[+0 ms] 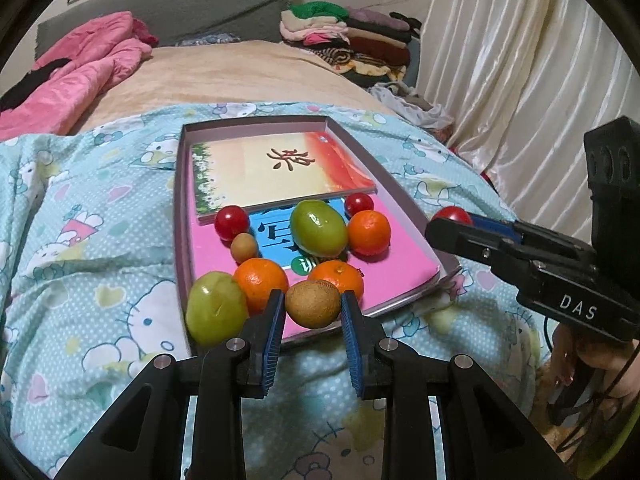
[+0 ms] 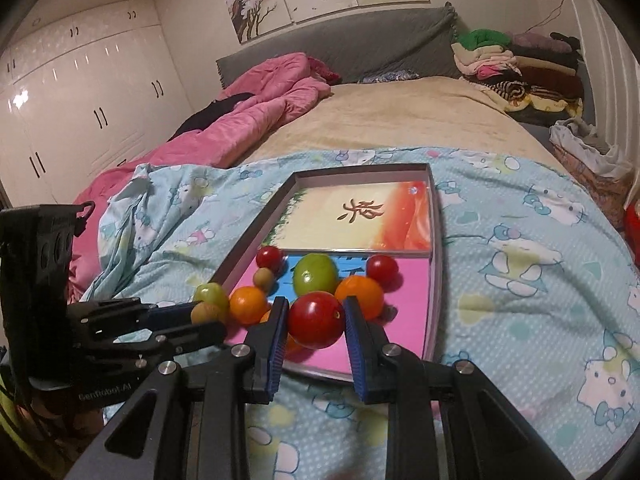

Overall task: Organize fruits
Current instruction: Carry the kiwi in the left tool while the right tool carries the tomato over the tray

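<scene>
1. Fruit fills the near end of the shallow box (image 1: 182, 184) on your bed (image 1: 240, 68).
2. Your left hand-held gripper (image 1: 313, 307) is clamped on a brown fruit (image 1: 313, 304) at the box's near edge, beside a green fruit (image 1: 216, 307).
3. Your right hand-held gripper (image 2: 316, 320) is clamped on a red tomato (image 2: 316, 320) over the near right part of the box.

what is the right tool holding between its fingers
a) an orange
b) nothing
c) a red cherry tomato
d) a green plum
c: in the right wrist view the right tool has its blue-padded fingers on either side of a round red cherry tomato, held above the near end of the tray.
</scene>
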Demonstrator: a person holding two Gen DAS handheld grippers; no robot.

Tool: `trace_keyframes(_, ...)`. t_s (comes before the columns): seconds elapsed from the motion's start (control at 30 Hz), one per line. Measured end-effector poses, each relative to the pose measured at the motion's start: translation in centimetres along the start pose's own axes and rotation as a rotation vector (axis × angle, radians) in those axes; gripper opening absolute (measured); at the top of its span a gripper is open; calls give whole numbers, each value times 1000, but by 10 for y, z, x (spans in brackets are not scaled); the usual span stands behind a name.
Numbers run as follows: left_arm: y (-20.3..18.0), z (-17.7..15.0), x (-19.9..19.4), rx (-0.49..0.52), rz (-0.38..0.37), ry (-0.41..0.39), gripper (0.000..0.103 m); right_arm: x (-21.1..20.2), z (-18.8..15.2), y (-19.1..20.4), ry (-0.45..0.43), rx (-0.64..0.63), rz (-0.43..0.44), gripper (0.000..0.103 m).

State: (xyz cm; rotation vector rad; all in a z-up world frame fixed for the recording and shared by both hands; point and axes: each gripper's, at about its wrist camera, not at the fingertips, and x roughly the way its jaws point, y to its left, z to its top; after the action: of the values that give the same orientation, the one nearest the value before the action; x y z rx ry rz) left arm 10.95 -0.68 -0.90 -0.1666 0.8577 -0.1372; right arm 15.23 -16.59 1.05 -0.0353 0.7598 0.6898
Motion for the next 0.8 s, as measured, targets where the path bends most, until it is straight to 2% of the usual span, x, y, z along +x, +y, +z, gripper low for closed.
trace_keyframes(0.43, 4, 0, 22, 6, 37, 57, 29, 12, 1, -6, 11, -11, -6, 28)
trace_keyframes(0.8, 7, -1, 29, 2, 45, 70, 28, 22, 0, -2, 33, -39, -3, 28)
